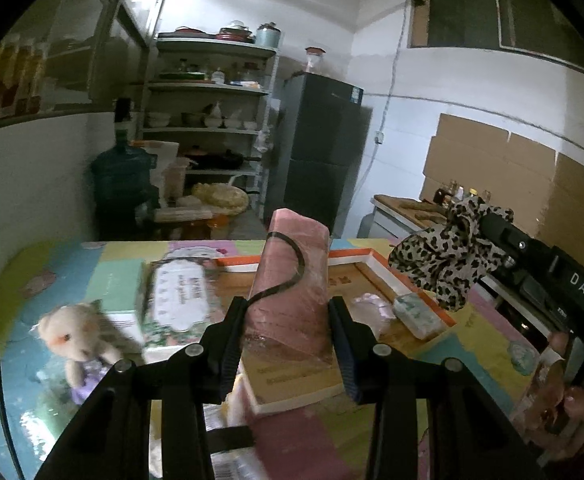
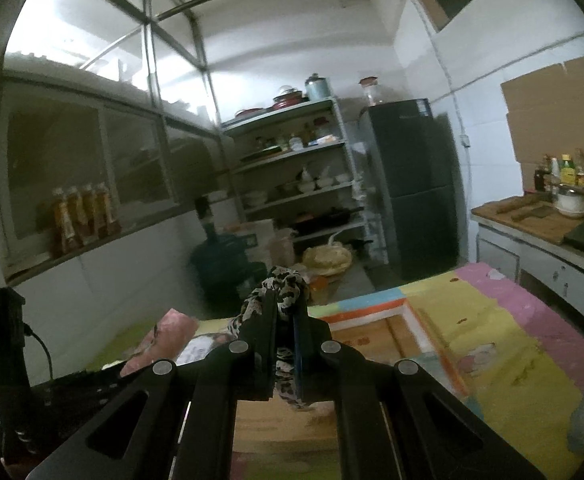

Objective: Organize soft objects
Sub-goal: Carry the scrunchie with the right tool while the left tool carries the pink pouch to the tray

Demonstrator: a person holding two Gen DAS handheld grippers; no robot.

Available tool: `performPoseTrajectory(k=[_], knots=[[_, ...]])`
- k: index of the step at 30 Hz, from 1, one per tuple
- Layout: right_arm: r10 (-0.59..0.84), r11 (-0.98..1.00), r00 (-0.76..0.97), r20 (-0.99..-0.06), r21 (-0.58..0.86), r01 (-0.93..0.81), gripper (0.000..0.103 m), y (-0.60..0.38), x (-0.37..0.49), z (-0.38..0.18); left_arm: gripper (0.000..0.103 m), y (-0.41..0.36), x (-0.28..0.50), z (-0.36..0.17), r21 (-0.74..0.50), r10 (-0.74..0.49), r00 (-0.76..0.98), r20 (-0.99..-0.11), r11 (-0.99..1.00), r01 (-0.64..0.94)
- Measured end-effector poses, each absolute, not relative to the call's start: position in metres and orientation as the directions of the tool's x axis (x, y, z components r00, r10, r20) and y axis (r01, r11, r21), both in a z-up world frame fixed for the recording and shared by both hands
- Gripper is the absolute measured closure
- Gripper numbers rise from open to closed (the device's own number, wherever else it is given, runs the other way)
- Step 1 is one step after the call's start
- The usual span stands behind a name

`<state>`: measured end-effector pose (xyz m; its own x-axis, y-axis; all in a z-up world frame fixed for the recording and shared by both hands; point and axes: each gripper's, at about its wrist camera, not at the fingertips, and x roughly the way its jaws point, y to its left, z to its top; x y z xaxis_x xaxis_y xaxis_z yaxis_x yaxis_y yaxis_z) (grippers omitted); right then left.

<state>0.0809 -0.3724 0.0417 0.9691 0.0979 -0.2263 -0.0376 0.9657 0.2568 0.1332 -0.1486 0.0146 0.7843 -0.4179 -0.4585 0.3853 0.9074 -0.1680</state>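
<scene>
My left gripper (image 1: 288,308) is shut on a pink wrapped soft pack (image 1: 292,280) and holds it upright above the shallow orange-rimmed box (image 1: 371,258). My right gripper (image 2: 286,312) is shut on a leopard-print fabric scrunchie (image 2: 288,280), raised above the table; it also shows in the left wrist view (image 1: 443,256) at the right. A small teddy bear (image 1: 78,340) in a purple dress lies on the mat at the left. A pale green-white soft pack (image 1: 415,314) and a clear-wrapped pink item (image 1: 367,306) lie in the box.
A floral tissue pack (image 1: 176,300) lies on a white box left of the orange-rimmed box. The table has a colourful patchwork mat (image 2: 491,340). Behind stand a water jug (image 1: 124,180), shelves (image 1: 208,120), a fridge (image 1: 319,148) and a counter (image 2: 539,224).
</scene>
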Motion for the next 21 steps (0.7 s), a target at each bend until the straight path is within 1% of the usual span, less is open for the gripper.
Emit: performPoseTrajectory(k=[10, 17, 21], knots=[[0.049, 0.965, 0.972, -0.231, 0.264, 0.014, 0.097, -0.413, 0.090, 0.036, 0.062, -0.195, 0.159, 0.008, -0.181, -0.460, 0.740, -0.491, 0.885, 0.429], [0.051, 0.967, 0.969, -0.242, 0.256, 0.013, 0.097, -0.438, 0.114, 0.032, 0.062, -0.226, 0.187, 0.009, -0.209, -0.471, 0.721, -0.509, 0.880, 0.427], [0.065, 0.965, 0.962, -0.264, 0.262, 0.007, 0.097, -0.454, 0.136, 0.028, 0.062, -0.241, 0.207, 0.006, -0.225, -0.468, 0.711, -0.525, 0.882, 0.414]])
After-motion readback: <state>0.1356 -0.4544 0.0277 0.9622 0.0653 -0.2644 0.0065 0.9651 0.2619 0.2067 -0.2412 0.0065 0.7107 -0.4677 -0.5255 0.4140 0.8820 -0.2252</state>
